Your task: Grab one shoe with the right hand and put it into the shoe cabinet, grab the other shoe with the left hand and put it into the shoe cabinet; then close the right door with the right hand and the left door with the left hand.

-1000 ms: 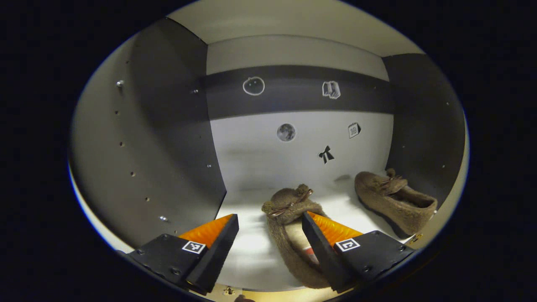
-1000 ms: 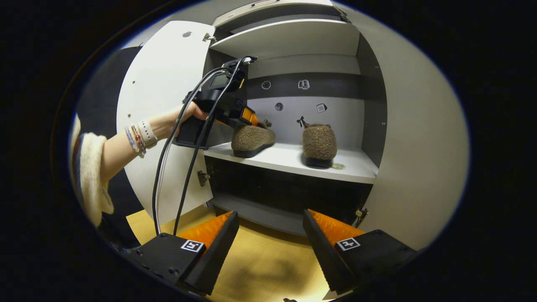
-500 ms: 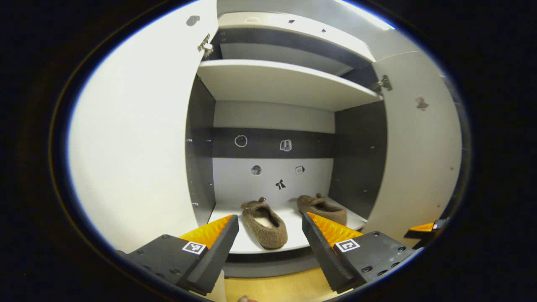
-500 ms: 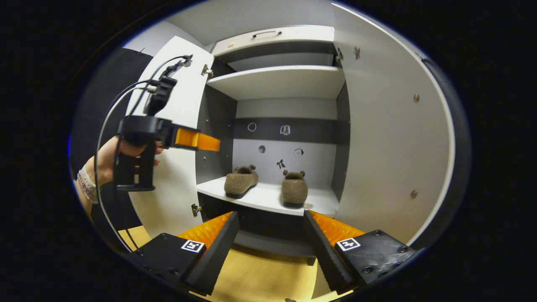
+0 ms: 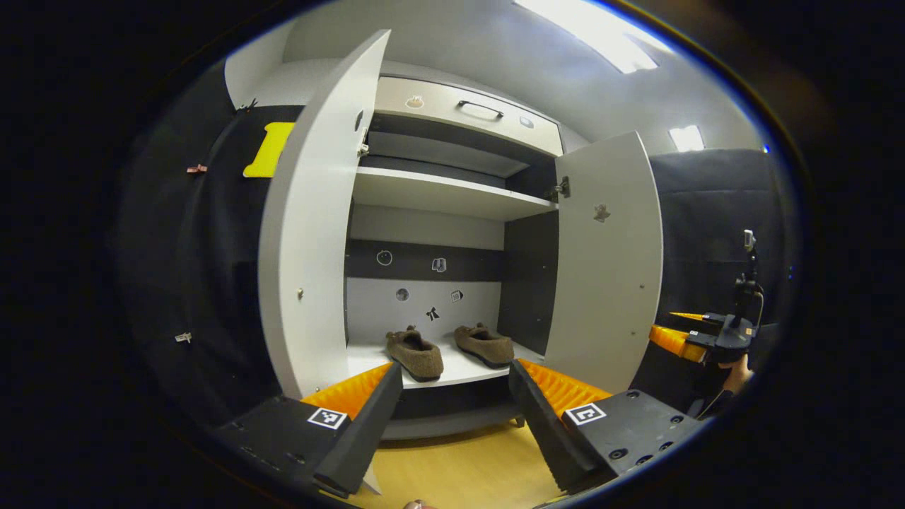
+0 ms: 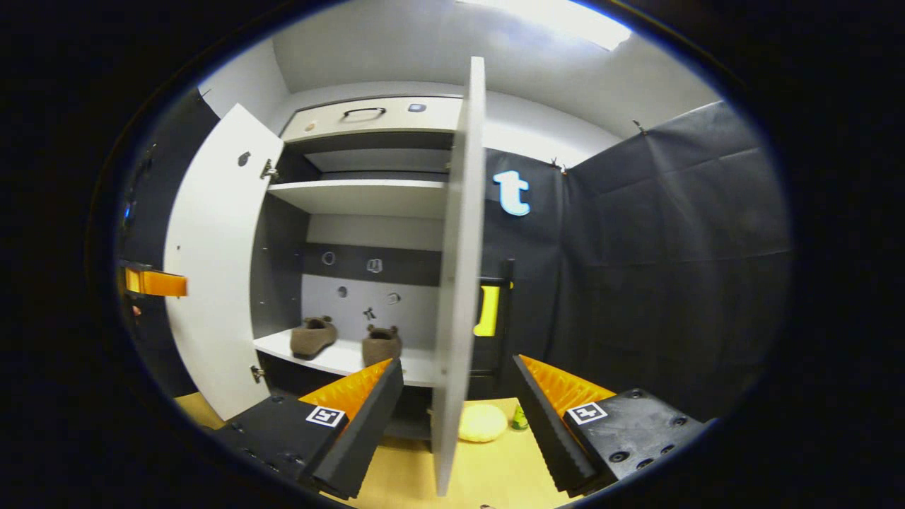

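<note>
Two brown fuzzy shoes stand side by side on the cabinet's lower shelf [image 5: 463, 367]: one shoe [image 5: 414, 353] [image 6: 313, 336] on the left, the other shoe [image 5: 485, 343] [image 6: 382, 345] on the right. Both white doors hang open, the left door [image 5: 311, 226] [image 6: 212, 261] and the right door [image 5: 604, 261] [image 6: 456, 268]. My left gripper [image 5: 454, 410] is open and empty, well back from the cabinet. My right gripper [image 6: 456, 413] is open and empty, with the right door's edge standing between its fingers. The right gripper [image 5: 696, 339] shows at the far right of the left gripper view.
A wooden floor [image 5: 466, 474] lies in front of the cabinet. A pale round thing [image 6: 482, 423] and a small green thing [image 6: 520, 418] lie on the floor behind the right door. An upper shelf [image 5: 445, 194] and a drawer with a handle [image 5: 481, 109] sit above.
Both grippers have pulled back from the cabinet. The left one left the shelf with the shoe resting there; the right one swung rightward, to the right door's edge.
</note>
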Motion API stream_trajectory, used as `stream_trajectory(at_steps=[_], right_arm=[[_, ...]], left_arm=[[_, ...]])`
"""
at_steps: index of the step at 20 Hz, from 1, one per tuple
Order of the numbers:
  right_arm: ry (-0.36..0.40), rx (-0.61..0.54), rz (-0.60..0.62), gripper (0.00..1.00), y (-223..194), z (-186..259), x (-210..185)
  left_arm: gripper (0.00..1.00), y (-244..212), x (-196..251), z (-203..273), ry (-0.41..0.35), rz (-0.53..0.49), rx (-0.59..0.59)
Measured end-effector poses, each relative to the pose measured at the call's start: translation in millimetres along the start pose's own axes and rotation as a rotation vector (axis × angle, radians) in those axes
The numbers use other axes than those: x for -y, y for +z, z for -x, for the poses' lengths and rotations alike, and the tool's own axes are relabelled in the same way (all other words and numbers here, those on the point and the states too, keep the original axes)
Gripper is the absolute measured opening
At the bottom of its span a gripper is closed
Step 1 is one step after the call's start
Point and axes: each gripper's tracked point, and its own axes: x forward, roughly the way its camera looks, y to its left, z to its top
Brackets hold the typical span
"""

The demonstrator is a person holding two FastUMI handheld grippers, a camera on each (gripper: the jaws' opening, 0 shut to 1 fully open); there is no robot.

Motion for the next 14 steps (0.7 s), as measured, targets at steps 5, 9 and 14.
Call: stream_trajectory(at_steps=[5, 9, 14], right_arm=[[-0.039, -0.012, -0.007, 0.98, -8.6, -27.4, 42.0], [0.050, -0.024, 0.053, 0.92, -13.4, -44.1, 27.6], [0.168, -0.058, -0.018, 0.99, -16.7, -45.8, 0.3]], left_arm=[[0.98, -6.4, -32.9, 33.4, 0.087, 0.038, 0.010], [0.95, 0.3, -64.8, 57.5, 0.219, 0.031, 0.038], [0.95, -3.7, -102.5, 88.7, 0.372, -0.030, 0.002]])
